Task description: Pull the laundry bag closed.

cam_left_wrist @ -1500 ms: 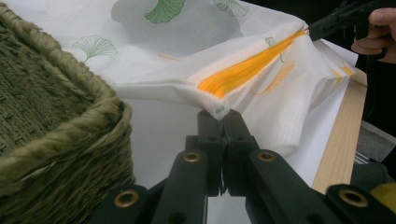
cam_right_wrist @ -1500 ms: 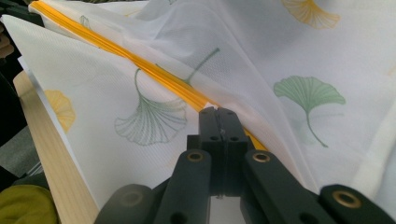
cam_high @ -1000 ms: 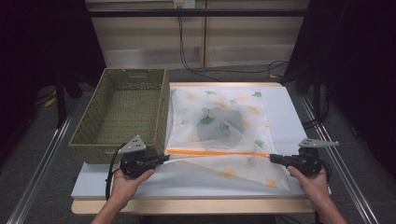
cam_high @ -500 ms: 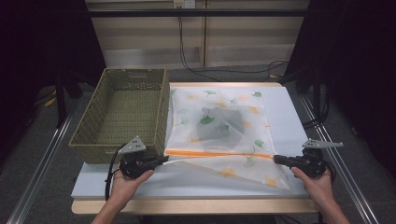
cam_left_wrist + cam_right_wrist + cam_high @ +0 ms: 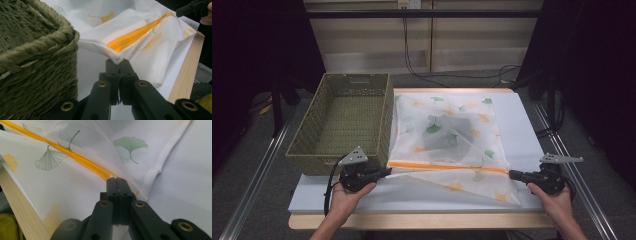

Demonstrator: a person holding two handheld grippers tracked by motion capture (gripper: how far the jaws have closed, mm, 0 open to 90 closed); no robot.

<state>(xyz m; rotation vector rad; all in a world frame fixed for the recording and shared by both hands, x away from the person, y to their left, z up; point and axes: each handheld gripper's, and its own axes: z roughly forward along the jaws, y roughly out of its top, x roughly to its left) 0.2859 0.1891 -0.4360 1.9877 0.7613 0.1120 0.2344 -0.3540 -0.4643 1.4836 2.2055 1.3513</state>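
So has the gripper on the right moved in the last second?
Yes. The right gripper has slid outward, away from the woven basket, towards the table's right edge, pulling the cloth.

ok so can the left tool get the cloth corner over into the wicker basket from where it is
Probably yes. The left tool is shut on the cloth corner right beside the basket, which is open-topped. Its near wall stands higher, so the tool would have to lift first.

Dark shape (image 5: pixel 447 136) under cloth (image 5: pixel 462 150) unidentifiable, possibly folded fabric
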